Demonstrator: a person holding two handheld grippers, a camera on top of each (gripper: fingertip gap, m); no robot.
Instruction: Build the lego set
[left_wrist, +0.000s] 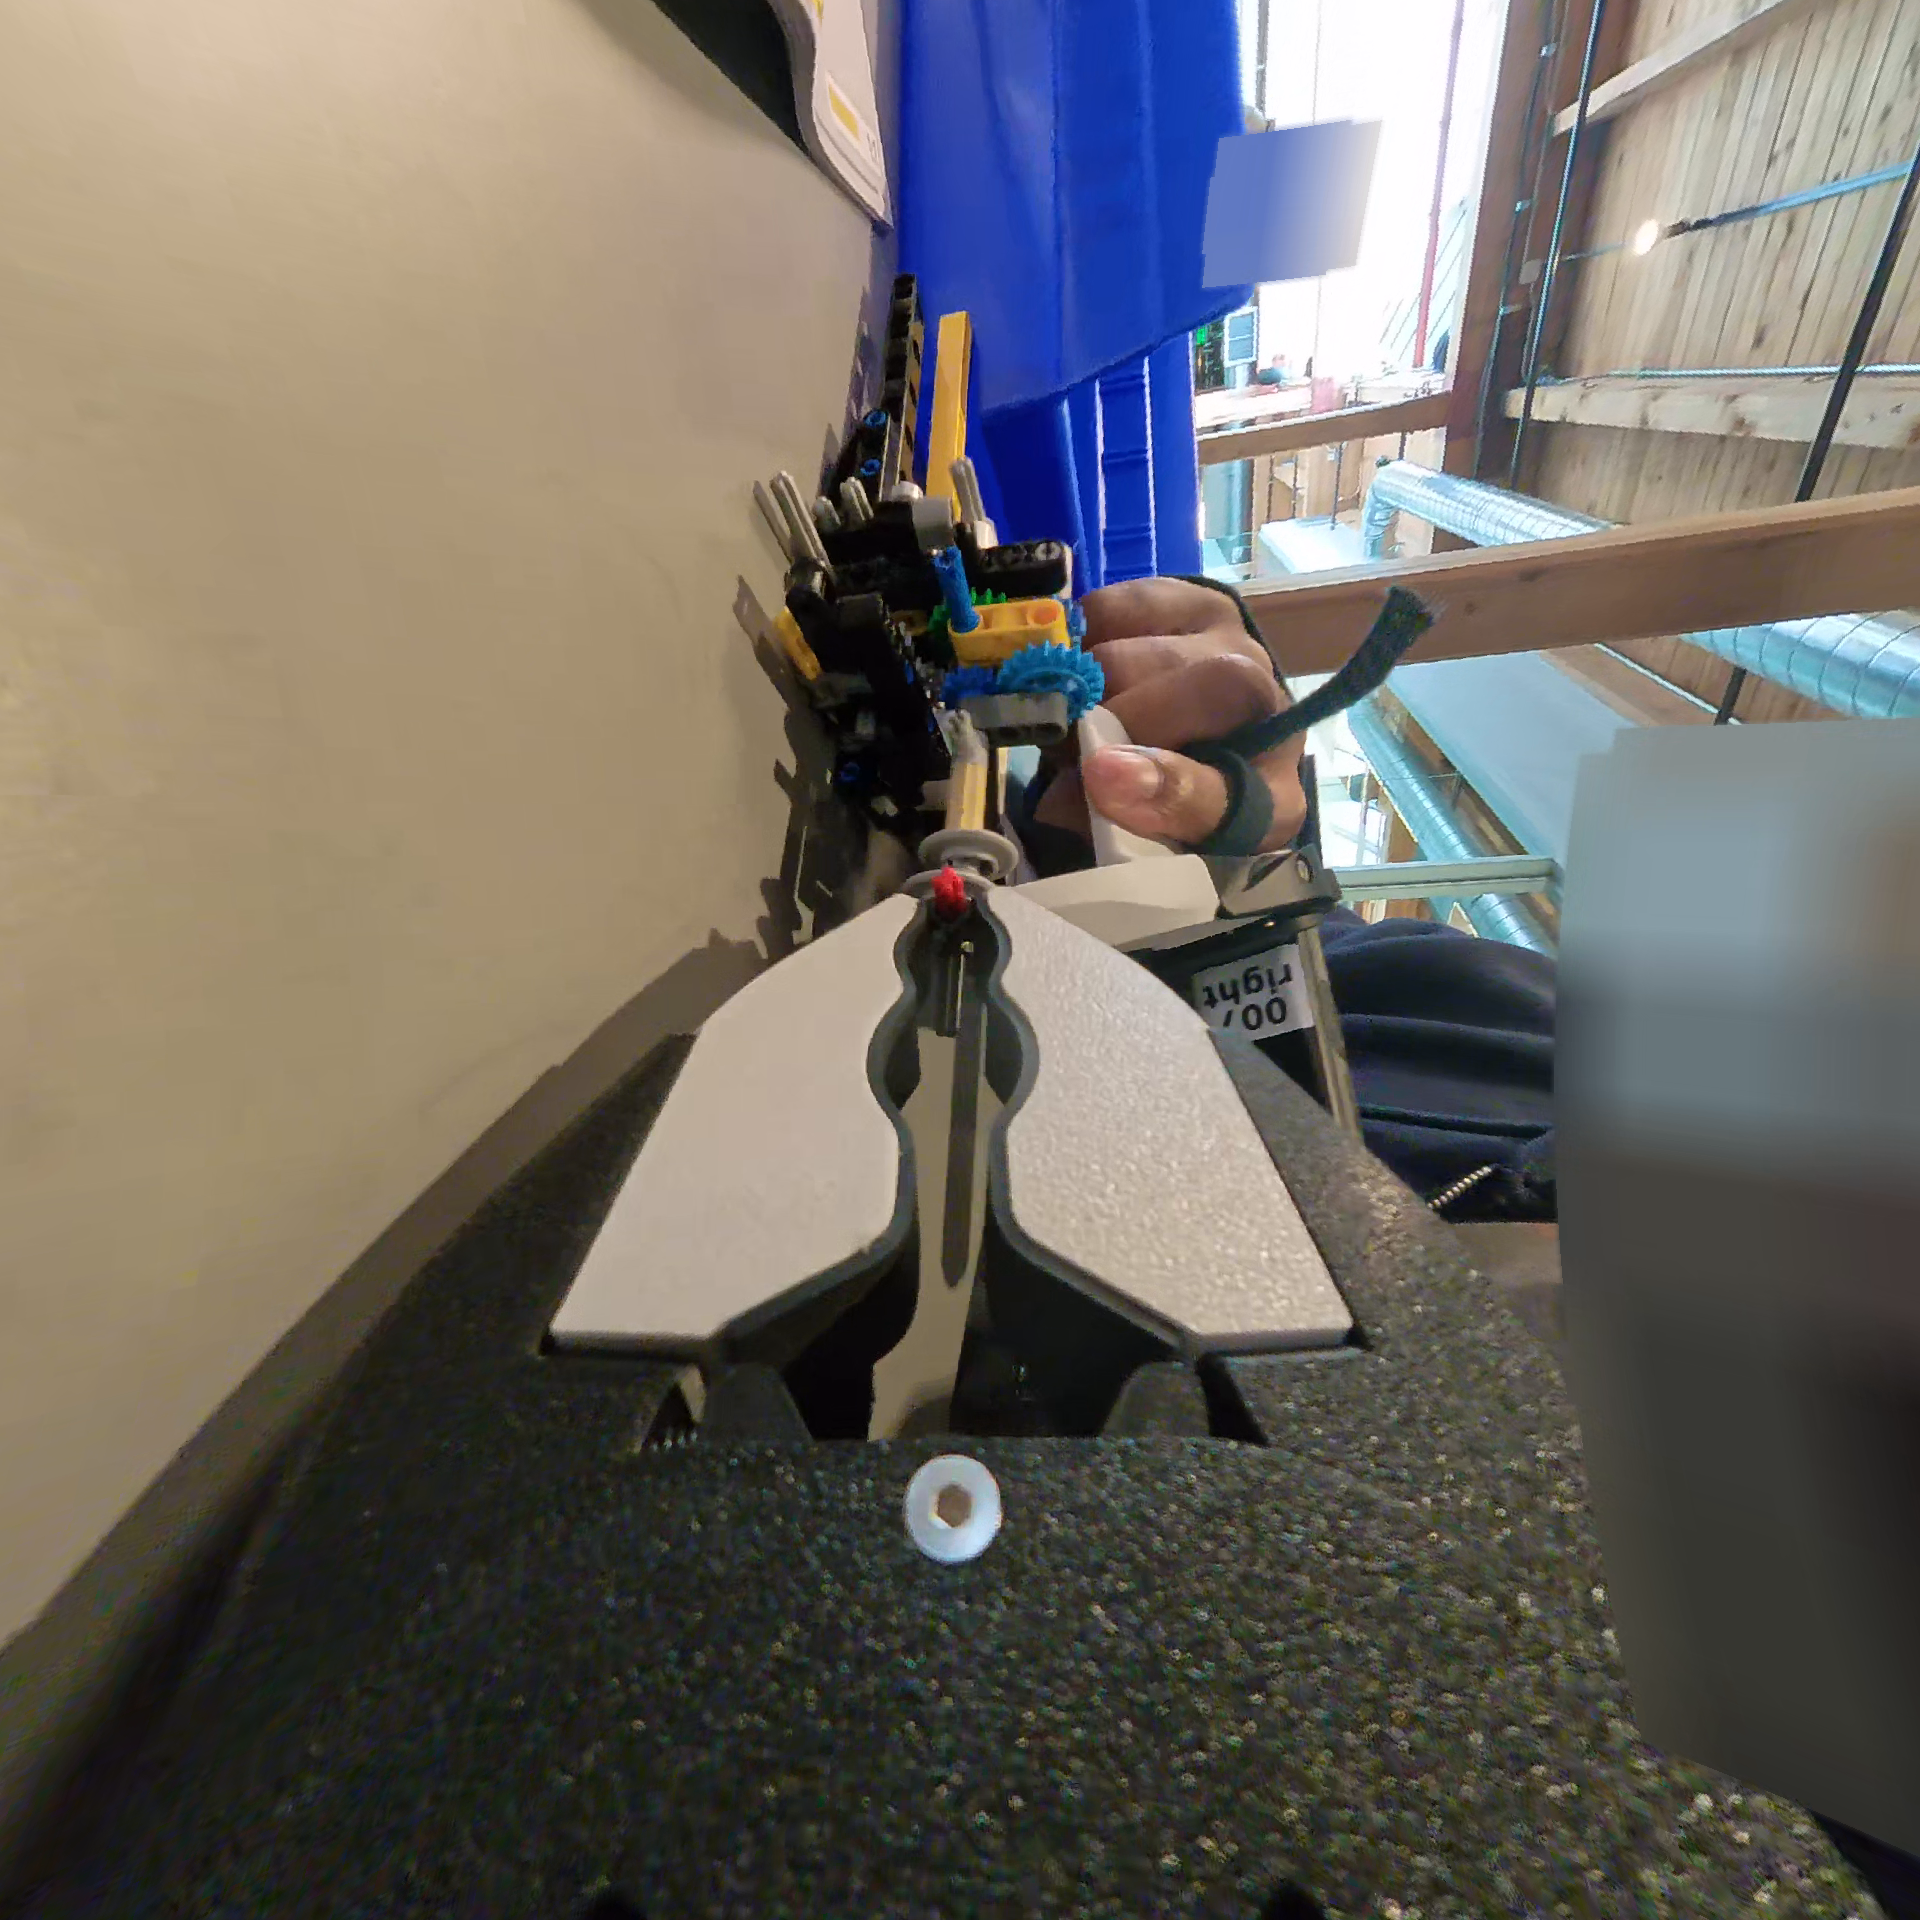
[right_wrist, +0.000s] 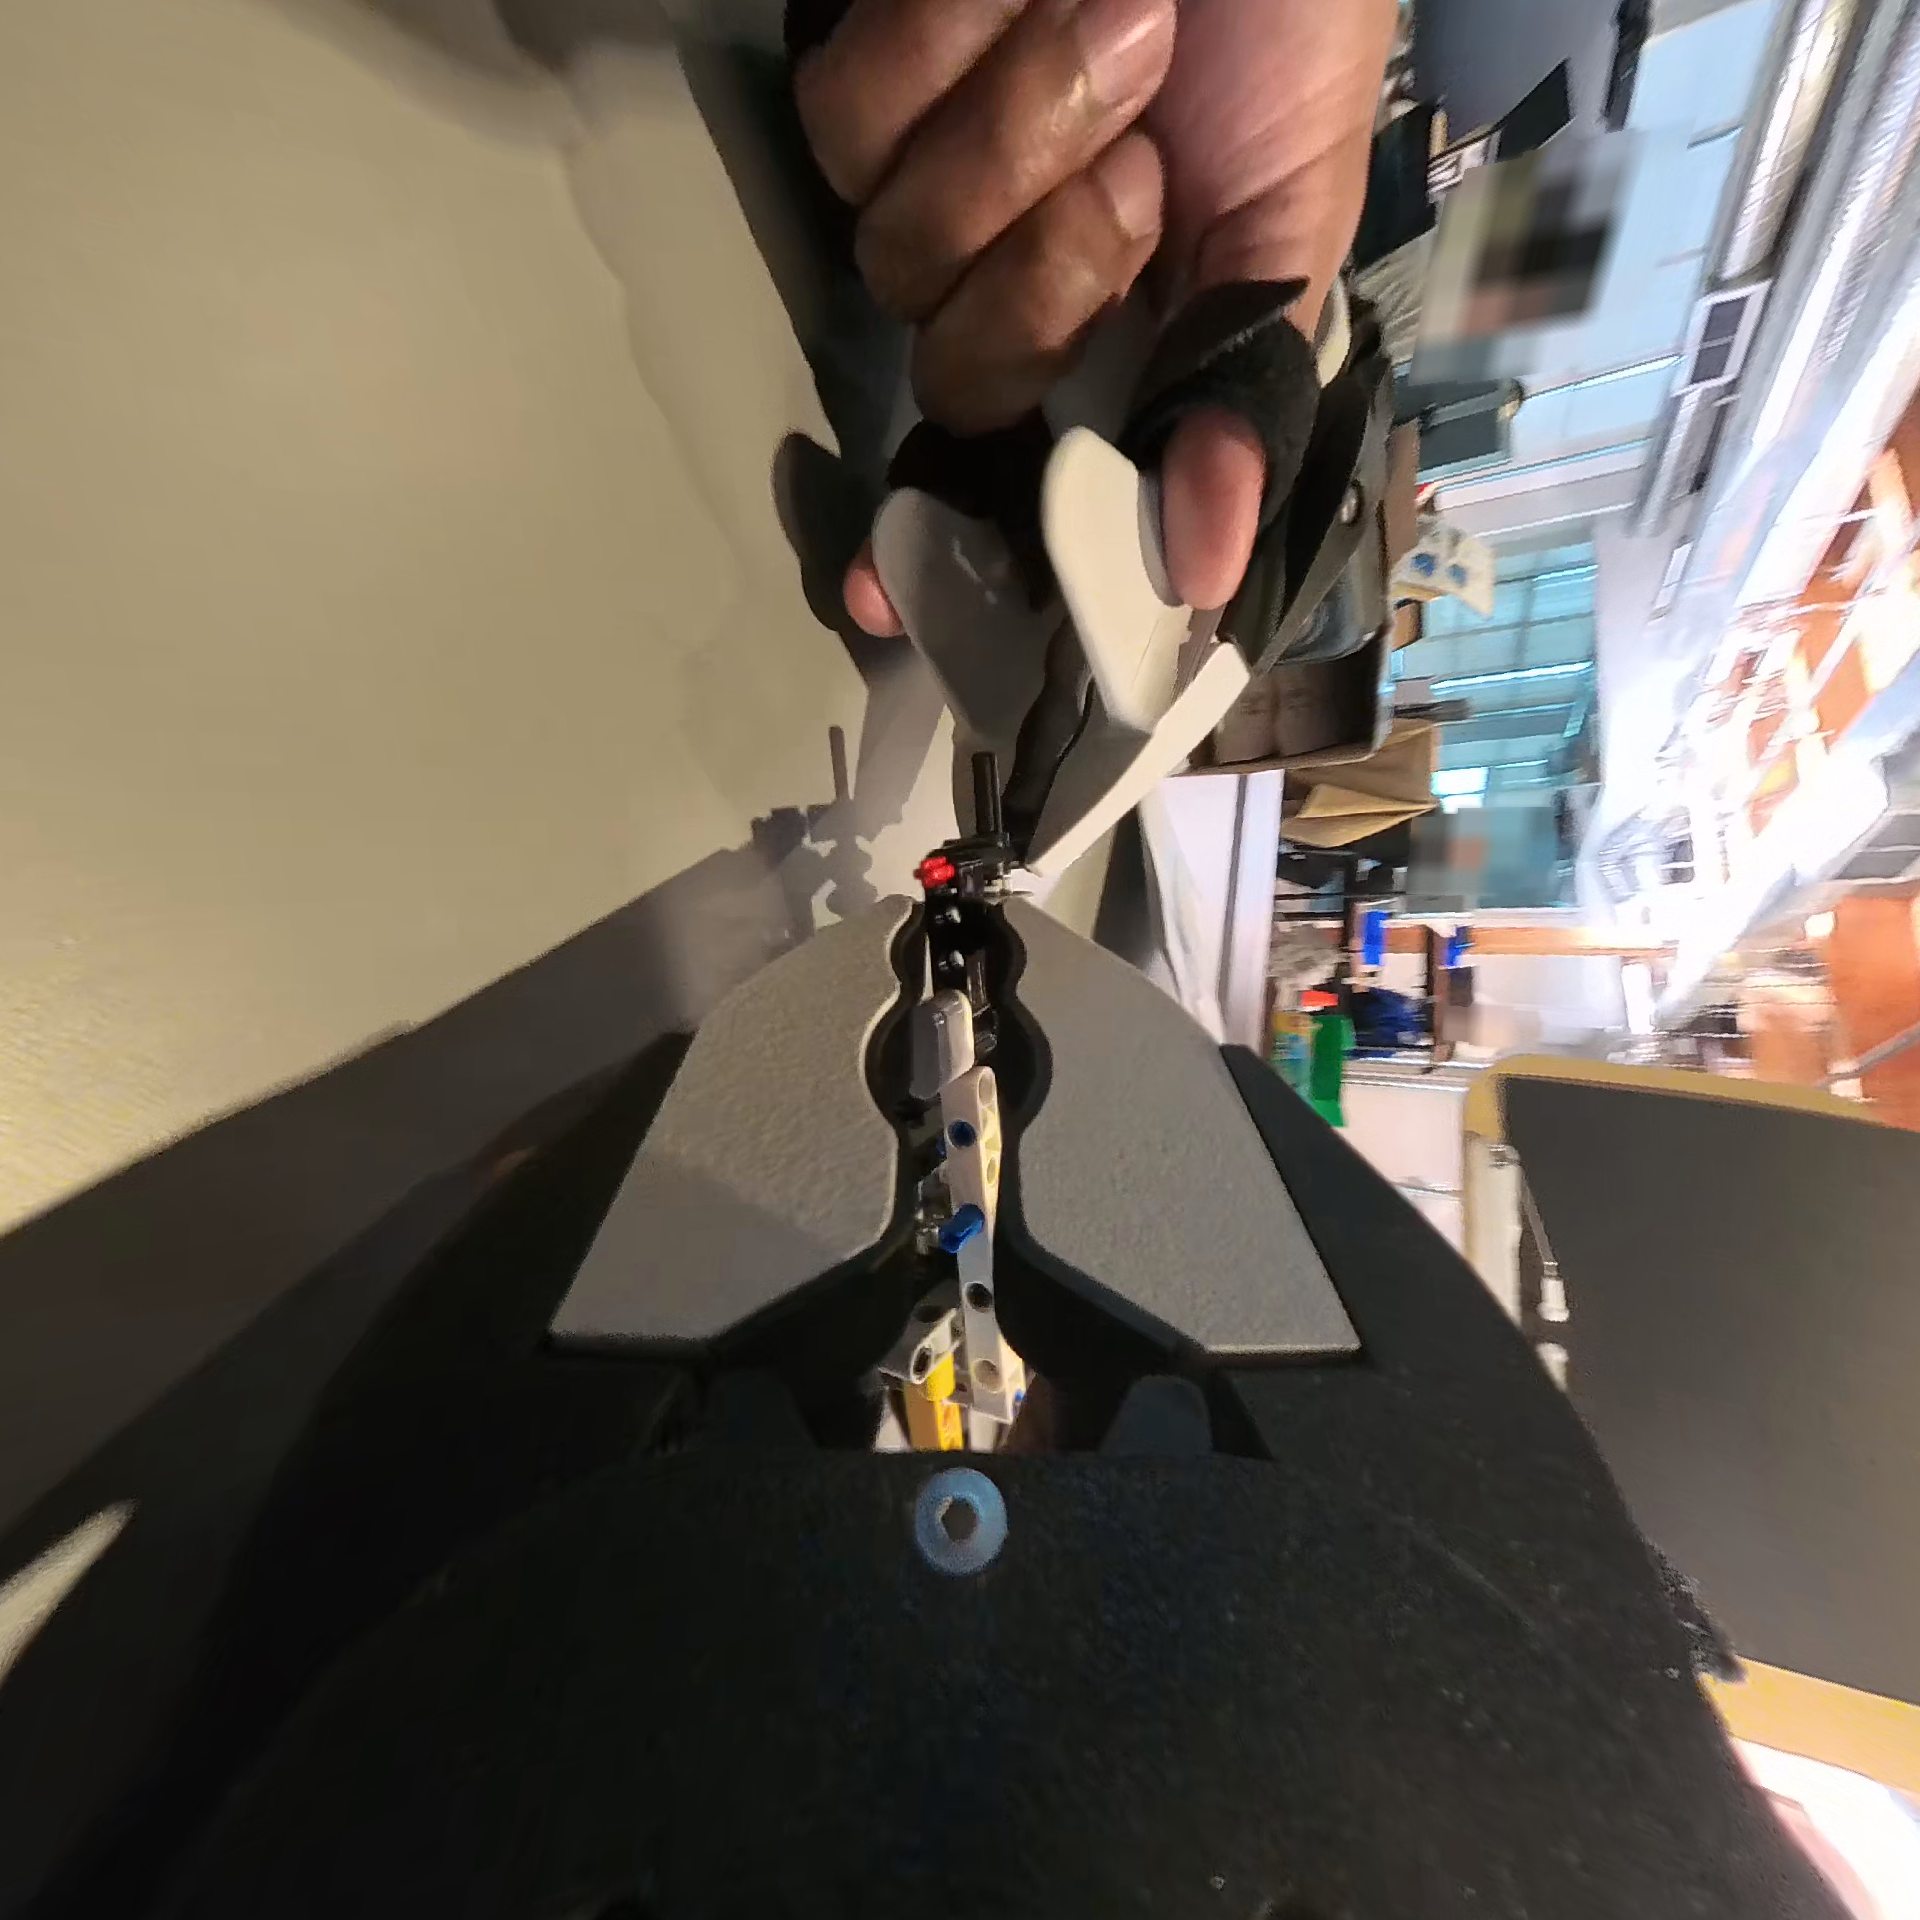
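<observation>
Grey pads of the left gripper (left_wrist: 948, 914) were pinched nearly shut on a small piece with a red pin (left_wrist: 948, 889) at the tips. Just past that sat the lego build (left_wrist: 914, 644) on the tabletop (left_wrist: 364, 623), blue gears (left_wrist: 1049, 675) on its right. Right gripper (right_wrist: 961, 914) was clamped on the black-and-white lego assembly (right_wrist: 961, 1091) running back between its fingers.
</observation>
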